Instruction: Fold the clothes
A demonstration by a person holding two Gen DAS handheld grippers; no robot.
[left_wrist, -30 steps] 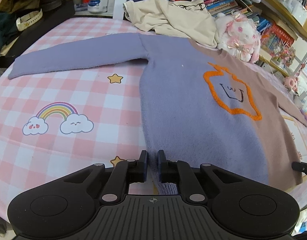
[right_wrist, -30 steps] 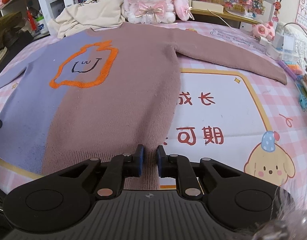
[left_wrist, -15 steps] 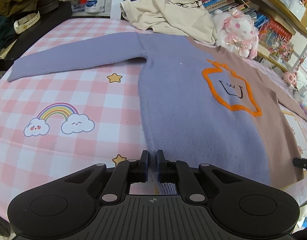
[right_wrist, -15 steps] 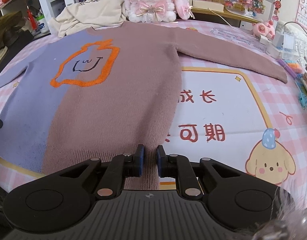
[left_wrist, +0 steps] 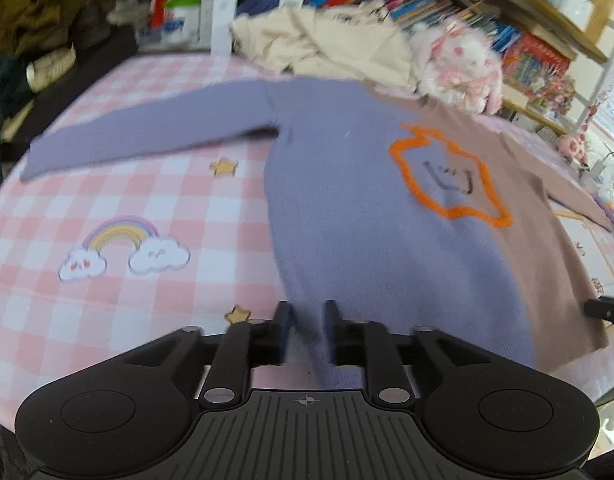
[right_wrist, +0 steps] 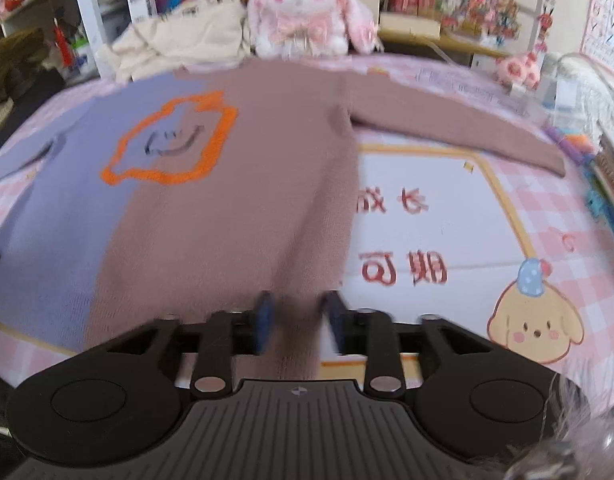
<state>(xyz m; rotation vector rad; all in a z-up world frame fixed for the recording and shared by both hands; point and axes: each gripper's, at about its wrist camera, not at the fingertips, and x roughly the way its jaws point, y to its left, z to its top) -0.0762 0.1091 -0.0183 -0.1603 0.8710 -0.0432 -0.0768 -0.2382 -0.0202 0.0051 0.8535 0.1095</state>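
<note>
Nearest us, our left gripper [left_wrist: 306, 330] and right gripper [right_wrist: 298, 322] each pinch a bunched fold of the sweater [left_wrist: 371, 216] hem, one at each bottom corner. The sweater lies spread flat on the bench [left_wrist: 107, 200], sleeves outstretched; beyond it sit a cream garment [left_wrist: 331, 44] and a plush rabbit [right_wrist: 307, 12].

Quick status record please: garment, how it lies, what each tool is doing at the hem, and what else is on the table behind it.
garment: purple and brown knit sweater with an orange star outline
layout: spread flat, front up, both sleeves out to the sides
surface: pink checked tablecloth
left tool: at the purple hem corner, fabric between its fingers, jaws slightly parted
right tool: at the brown hem corner, fabric between its fingers, jaws slightly parted
behind collar: crumpled cream garment, pink and white plush rabbit
image quality: motion blur
</note>
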